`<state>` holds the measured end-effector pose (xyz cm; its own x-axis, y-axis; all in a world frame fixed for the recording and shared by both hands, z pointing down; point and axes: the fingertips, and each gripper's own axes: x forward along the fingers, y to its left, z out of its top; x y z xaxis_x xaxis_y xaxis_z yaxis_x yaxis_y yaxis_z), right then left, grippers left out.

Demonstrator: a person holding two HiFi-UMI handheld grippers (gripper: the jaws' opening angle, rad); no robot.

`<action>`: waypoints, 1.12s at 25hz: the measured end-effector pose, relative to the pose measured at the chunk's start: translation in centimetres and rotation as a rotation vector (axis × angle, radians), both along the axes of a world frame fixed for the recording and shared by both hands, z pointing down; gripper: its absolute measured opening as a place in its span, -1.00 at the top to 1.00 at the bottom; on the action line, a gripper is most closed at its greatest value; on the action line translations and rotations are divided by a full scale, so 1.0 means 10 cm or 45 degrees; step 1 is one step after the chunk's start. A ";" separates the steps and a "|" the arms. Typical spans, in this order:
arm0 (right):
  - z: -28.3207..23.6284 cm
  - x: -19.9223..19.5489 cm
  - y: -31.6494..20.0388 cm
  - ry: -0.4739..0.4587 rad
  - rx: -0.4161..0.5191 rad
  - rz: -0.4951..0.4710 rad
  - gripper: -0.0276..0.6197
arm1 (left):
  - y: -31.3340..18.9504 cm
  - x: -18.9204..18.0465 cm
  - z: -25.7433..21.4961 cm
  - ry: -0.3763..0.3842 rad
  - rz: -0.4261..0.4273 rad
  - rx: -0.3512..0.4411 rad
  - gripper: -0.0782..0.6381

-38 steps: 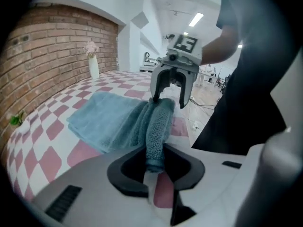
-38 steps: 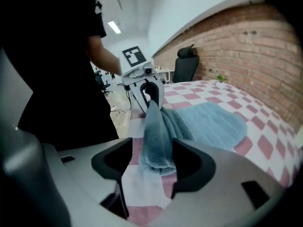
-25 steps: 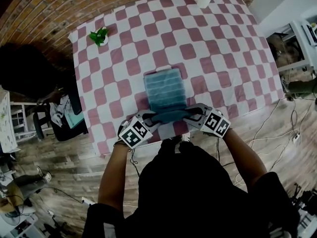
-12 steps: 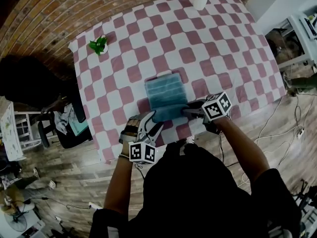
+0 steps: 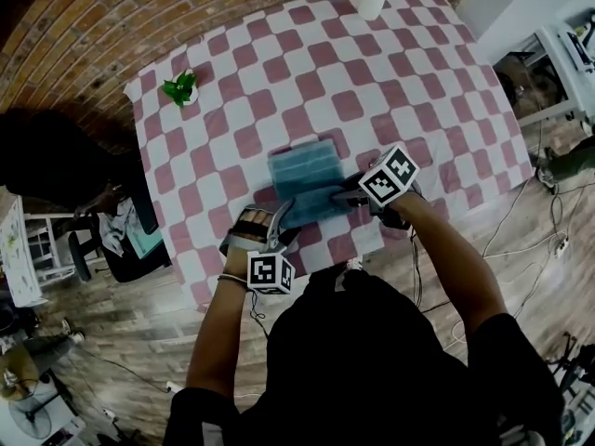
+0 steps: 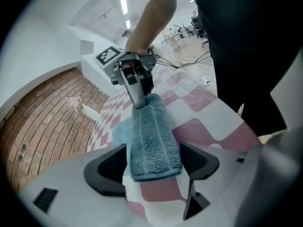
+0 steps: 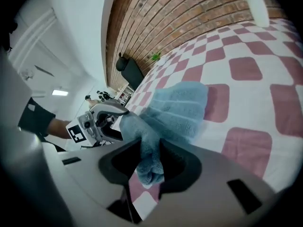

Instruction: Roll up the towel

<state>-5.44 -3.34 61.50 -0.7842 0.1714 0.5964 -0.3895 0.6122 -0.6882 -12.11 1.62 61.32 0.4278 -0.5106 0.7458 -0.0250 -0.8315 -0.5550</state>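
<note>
The towel (image 5: 310, 177) lay on the checked surface (image 5: 381, 72) near its front edge, its near end turned over into a short, thick roll and the rest flat beyond it. The right tongs (image 7: 151, 165) were clamped on the right end of that roll, with the cloth bunched between the jaws. The left tongs (image 6: 152, 163) had just been opening. The left end of the roll sat between their jaws, but the jaws stood wider than the roll and did not grip it. The step in hand looked like a change of grip partway through the rolling, with most of the towel not yet rolled. The next move probably called for the left tongs to take a fresh hold on the roll's end, level with the right, so both could turn it further away without the roll slackening or skewing
</note>
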 end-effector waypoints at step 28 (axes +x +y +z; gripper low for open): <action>0.12 0.11 0.28 0.148 1.246 -0.585 0.37 | -0.08 0.02 0.19 0.203 0.047 -0.690 0.18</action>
